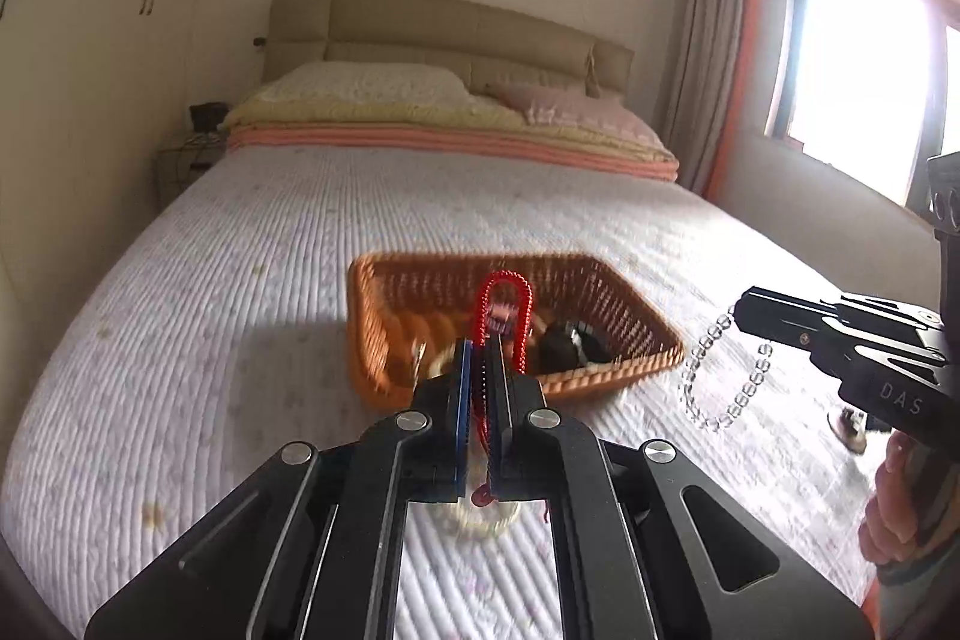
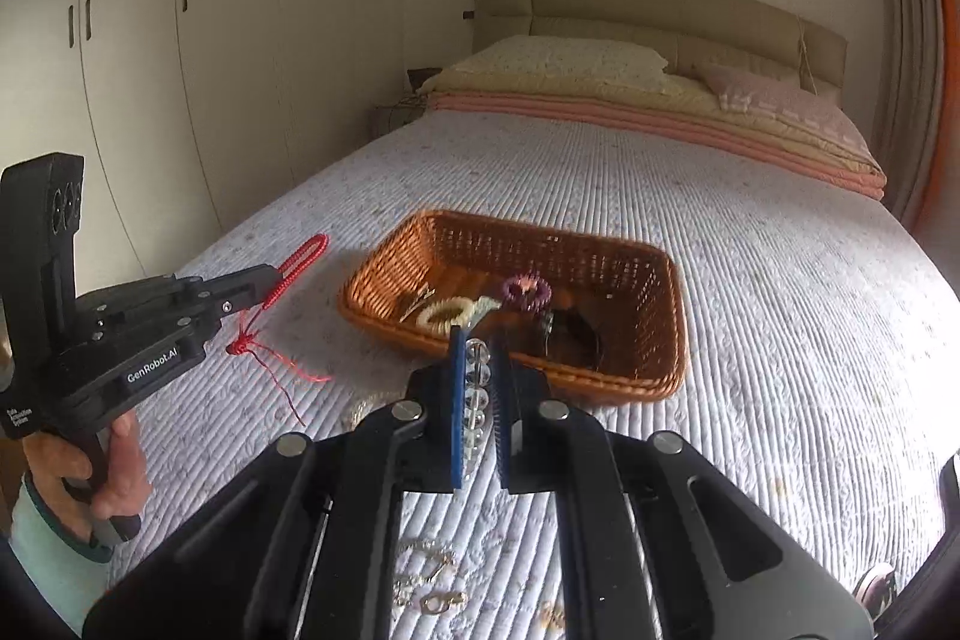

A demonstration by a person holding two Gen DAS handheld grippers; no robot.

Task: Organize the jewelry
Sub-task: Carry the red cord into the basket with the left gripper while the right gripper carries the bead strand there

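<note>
Left gripper (image 1: 478, 358): I clench the red cord (image 1: 506, 307), lifted for transfer.
Right gripper (image 2: 478, 358): I grasp the bead bracelet (image 2: 474, 388).
Destination: basket (image 2: 600, 250).

Both grippers are matte black with silver screws and blue finger pads (image 2: 457, 400); left gripper (image 2: 273, 283) reads "GenRobot.AI"; pale mint sleeve (image 2: 42, 550).

The right tongs (image 2: 478, 370) pinch a clear bead bracelet (image 2: 475, 382) above the quilted bed (image 2: 750, 280), just short of the wicker basket (image 2: 660, 280). The basket holds a cream hair tie (image 2: 443, 311), a purple hair tie (image 2: 525, 290) and dark items. At left, the left tongs (image 2: 264, 283) grip a red cord bracelet (image 2: 288, 274).
</note>
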